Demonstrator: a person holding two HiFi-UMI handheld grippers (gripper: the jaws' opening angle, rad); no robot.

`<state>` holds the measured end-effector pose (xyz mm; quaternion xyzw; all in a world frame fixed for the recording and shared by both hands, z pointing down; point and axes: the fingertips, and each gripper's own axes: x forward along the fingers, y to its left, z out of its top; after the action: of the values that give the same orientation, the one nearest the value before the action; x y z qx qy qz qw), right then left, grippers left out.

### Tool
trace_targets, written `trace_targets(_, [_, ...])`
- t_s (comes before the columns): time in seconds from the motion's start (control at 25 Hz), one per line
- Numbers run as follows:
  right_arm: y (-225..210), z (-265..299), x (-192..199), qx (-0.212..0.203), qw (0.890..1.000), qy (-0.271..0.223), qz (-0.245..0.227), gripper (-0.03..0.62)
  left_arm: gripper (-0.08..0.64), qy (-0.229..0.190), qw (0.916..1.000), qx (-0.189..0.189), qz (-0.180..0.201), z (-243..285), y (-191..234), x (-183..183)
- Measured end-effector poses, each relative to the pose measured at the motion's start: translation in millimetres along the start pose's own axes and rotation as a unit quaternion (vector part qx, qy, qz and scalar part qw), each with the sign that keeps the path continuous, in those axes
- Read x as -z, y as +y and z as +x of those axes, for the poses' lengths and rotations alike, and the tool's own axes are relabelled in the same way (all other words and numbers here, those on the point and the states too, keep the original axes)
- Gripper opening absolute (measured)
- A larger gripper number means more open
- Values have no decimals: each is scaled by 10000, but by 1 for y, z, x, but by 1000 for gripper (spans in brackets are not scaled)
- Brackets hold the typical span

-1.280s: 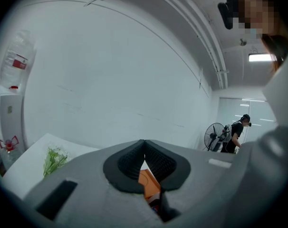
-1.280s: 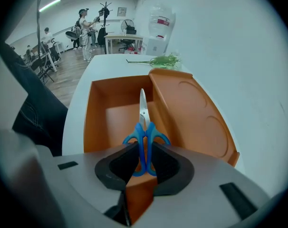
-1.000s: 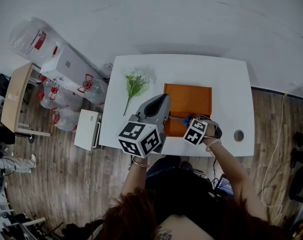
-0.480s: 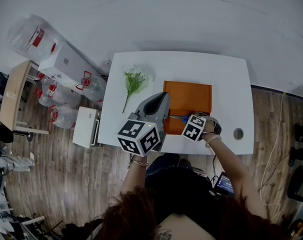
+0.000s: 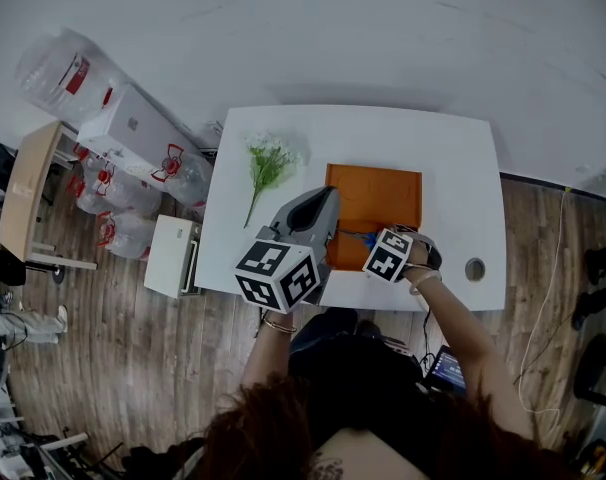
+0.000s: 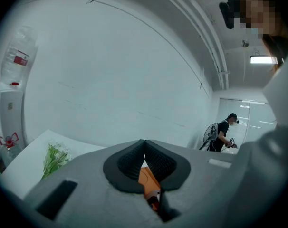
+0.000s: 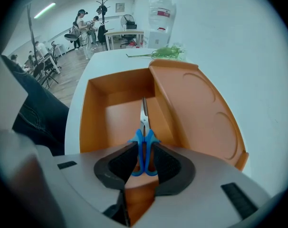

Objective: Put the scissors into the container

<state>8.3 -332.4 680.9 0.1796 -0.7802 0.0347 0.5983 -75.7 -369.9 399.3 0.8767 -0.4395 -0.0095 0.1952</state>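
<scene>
Right tool [image 7: 144, 151]: clenched on the blue handle loops of the scissors [image 7: 143, 127], which are pinched between its pads. The closed blades point straight ahead out of the jaws.
Scissors: carried over the open compartment just ahead of the right tool, with the blade tip above the compartment floor. They are not yet laid down, and whether the tip touches the floor cannot be told.
Change: over the last second the right tool has been edged slightly forward, further over the container [image 7: 85, 118]. The container itself has not been shifted.
Meaning: the carry is judged to be nearly finished. Only a short lowering and a release of the handles appear to be left.
Container: orange and open, directly ahead of and below the right tool. Its lid [image 7: 196, 103] is swung open to that tool's right.
Left tool [image 6: 144, 156]: closed tip to tip with nothing gripped. Only the container's orange is seen through the gap beneath the pads. It is held raised to the left of the right tool, aimed toward the wall [image 6: 110, 70], and has scarcely been moved.
Tabletop [image 5: 453, 188]: white, beneath both tools. A green sprig [image 7: 165, 52] is left lying well ahead of the right tool, beyond the container.
</scene>
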Motion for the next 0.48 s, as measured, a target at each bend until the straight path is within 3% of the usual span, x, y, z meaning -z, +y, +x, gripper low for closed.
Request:
trace_targets(0.24, [-5, -19, -9, 185, 9980, -441, 407, 78, 15, -41, 10000, -35, 62, -5, -4, -1])
trace_targets(0.48, [-14, -47, -18, 405, 9894, -1022, 953, 66, 15, -66, 9999, -32, 143, -7, -15, -3])
